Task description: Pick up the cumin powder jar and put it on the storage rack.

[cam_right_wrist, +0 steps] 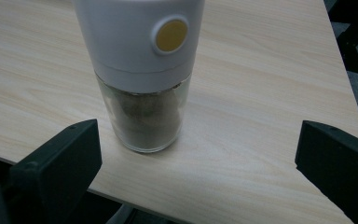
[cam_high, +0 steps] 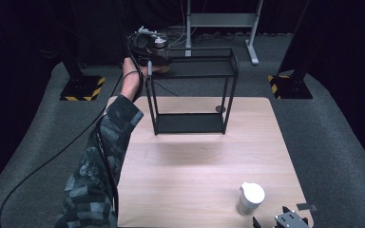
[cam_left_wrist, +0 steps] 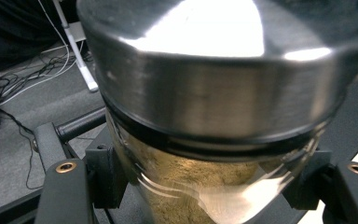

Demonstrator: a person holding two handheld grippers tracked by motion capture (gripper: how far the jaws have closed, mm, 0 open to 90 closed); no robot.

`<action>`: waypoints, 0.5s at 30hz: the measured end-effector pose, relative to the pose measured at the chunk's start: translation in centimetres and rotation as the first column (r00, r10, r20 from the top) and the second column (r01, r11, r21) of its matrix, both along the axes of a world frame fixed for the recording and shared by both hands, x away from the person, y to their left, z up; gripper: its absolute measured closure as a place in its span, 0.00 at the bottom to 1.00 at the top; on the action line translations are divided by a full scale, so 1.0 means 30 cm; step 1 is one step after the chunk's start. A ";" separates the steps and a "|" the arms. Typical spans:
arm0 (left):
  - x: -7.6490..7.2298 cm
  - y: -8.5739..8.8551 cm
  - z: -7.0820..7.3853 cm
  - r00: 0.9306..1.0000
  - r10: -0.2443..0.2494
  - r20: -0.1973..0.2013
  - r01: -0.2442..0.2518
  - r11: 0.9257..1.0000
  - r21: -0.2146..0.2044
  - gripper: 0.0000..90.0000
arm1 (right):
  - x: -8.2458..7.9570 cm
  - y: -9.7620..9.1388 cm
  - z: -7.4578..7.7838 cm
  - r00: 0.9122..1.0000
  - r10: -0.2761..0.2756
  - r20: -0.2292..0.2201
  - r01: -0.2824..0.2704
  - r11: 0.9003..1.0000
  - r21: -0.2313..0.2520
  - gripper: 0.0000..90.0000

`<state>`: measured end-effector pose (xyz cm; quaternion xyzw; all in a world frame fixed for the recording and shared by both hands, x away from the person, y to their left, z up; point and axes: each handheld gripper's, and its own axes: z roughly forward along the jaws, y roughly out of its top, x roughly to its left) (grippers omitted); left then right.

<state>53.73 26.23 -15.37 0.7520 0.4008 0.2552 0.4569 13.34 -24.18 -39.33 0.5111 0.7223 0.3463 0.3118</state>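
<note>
1 jar, 1 grinder, 1 rack, 1 table

My left gripper clamps a glass jar of tan powder, one black jaw pressing each side. The jar's steel lid sits above the jaws. Left of the jar, cables lie on grey floor.

High view: fixed above my side of the table, it faced forward and down and took in the black rack. Left gripper view: it rode my left hand-held gripper and sat very close to a steel-lidded jar. Right gripper view: it looked low across the table edge, near the white-capped grinder, which the high view shared.
</note>
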 end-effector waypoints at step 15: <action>-0.016 -0.049 0.000 1.000 0.021 0.017 -0.022 0.998 0.056 0.22 | -0.002 0.007 0.007 1.000 -0.002 0.002 0.002 1.000 -0.013 0.00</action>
